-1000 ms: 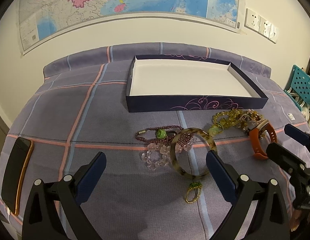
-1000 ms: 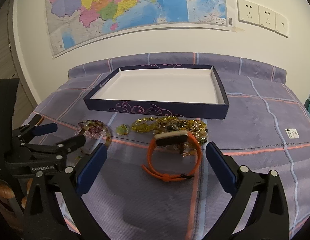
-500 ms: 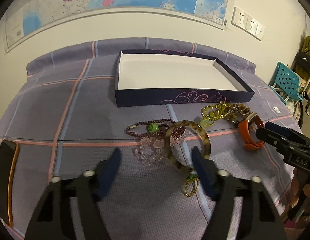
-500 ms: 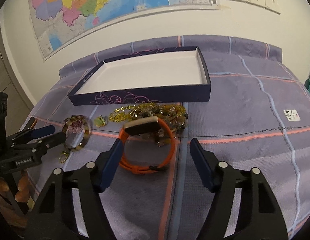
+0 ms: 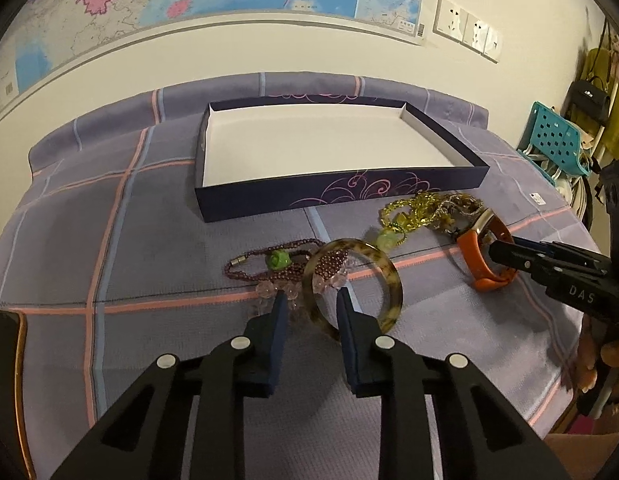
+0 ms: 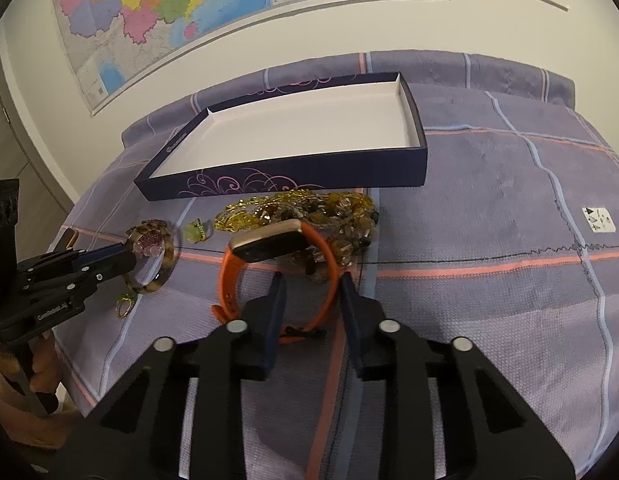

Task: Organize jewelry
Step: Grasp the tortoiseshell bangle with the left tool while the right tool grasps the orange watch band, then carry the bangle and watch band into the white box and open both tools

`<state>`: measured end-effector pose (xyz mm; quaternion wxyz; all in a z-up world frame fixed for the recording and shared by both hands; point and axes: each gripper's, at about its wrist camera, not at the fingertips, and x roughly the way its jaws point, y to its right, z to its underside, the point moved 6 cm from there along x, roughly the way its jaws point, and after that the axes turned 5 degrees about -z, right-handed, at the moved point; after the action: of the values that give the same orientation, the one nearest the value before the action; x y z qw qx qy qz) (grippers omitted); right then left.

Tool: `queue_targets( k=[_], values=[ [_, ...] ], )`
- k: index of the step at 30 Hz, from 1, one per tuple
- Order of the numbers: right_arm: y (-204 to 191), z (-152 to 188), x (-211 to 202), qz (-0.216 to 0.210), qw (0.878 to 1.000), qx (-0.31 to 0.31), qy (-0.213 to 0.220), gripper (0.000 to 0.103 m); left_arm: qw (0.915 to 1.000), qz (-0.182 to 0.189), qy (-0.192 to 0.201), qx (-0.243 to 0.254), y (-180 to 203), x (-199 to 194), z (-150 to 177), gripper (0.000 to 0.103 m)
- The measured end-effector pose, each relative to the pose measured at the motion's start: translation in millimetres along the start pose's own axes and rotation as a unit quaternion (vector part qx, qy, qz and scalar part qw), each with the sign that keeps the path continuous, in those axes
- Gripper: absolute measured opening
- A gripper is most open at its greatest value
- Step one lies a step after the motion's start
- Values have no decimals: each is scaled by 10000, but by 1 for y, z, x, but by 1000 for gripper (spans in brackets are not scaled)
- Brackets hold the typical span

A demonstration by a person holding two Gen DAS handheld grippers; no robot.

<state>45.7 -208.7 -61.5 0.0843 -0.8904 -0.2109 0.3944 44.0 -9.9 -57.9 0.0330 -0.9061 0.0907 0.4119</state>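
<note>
A tortoiseshell bangle (image 5: pixel 383 280) lies on the purple checked cloth. My left gripper (image 5: pixel 308 300) straddles its near rim, fingers narrowed around it but with a gap showing. An orange watch (image 6: pixel 277 242) stands on its strap beside a heap of yellow bead necklaces (image 6: pixel 309 210). My right gripper (image 6: pixel 311 284) has its fingers either side of the strap's right side, narrowed, with a gap. A purple bead necklace with a green bead (image 5: pixel 279 259) and clear crystal beads (image 5: pixel 287 290) lie left of the bangle. The dark blue box (image 5: pixel 341 196) with a white inside stands behind, empty.
A phone (image 5: pixel 7 380) lies at the left edge of the table. A small gold-green ring (image 6: pixel 124 306) lies near the front, by the left gripper. A teal chair (image 5: pixel 555 140) stands at the right. The wall with a map is behind the box.
Both grippers have moved forward and down and narrowed from wide open: the left around the bangle's rim, the right around the watch strap.
</note>
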Motion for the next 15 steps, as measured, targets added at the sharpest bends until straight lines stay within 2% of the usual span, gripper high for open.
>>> queue_targets(
  k=[4,6,11,15],
  values=[
    [2,-2,2,-46,10000,44,-47,22,10000,-24,-53,38,1,3,0,18],
    [3,-3,3,-9,10000,33,-79,12,9999,-86,-87,115,2,4,-1,16],
    [5,-7,0,-53,10000,26,-53,9,9997,-134,-95,184,2,4,-2,5],
    [6,-10,-8,-178,9998,100,7,8,9999,-11,-105,133,0,2,-1,5]
  ],
)
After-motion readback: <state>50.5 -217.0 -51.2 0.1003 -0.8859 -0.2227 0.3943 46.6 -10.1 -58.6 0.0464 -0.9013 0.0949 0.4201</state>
